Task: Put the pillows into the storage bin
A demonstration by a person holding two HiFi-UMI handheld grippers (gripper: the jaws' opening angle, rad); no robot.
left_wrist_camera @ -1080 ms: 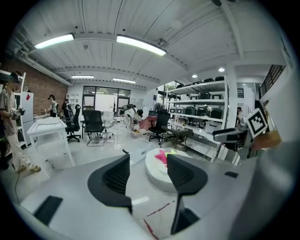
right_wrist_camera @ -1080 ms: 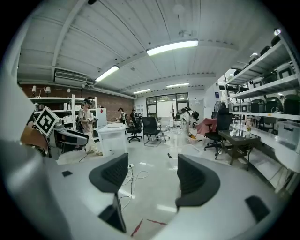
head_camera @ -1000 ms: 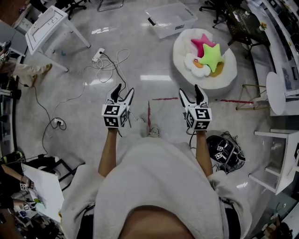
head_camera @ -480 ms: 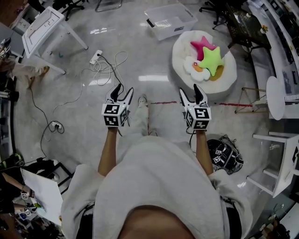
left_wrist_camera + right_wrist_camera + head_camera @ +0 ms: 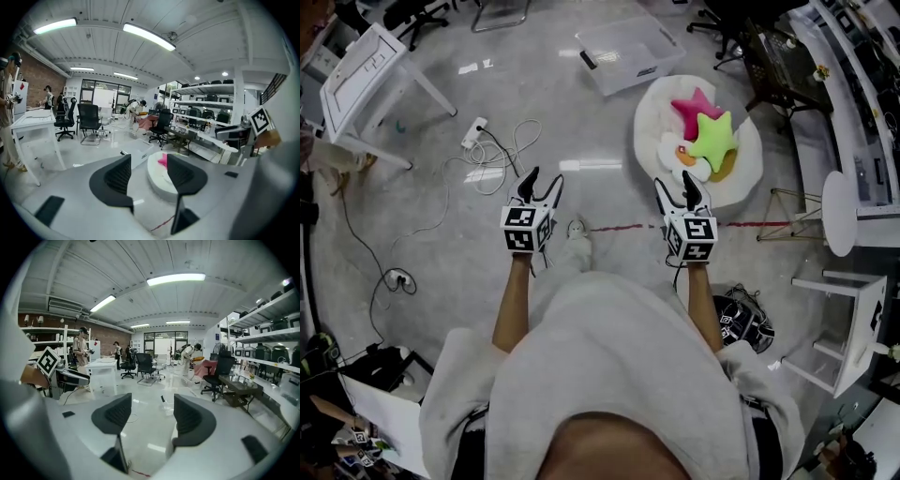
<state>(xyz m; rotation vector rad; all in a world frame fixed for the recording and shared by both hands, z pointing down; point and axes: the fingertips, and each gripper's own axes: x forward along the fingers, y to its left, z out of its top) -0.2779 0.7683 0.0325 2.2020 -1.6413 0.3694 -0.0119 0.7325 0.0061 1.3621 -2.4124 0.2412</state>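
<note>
I have walked forward across the floor in the last second. The round white cushion (image 5: 652, 103) that carries the pillows now lies just ahead of my right gripper (image 5: 673, 180), nearer than before. On it rest a pink star pillow (image 5: 695, 105), a green star pillow (image 5: 712, 139) and a white pillow (image 5: 675, 150) with an orange spot, all touching one another. The clear storage bin (image 5: 628, 47) sits on the floor beyond the cushion, to its left, with no pillow in it. The jaws of my left gripper (image 5: 547, 178) are parted, with nothing between them. My right jaws have just been closing a little, yet they remain parted and hold nothing. I judge this to be the approach, with the first pickup yet to come.
</note>
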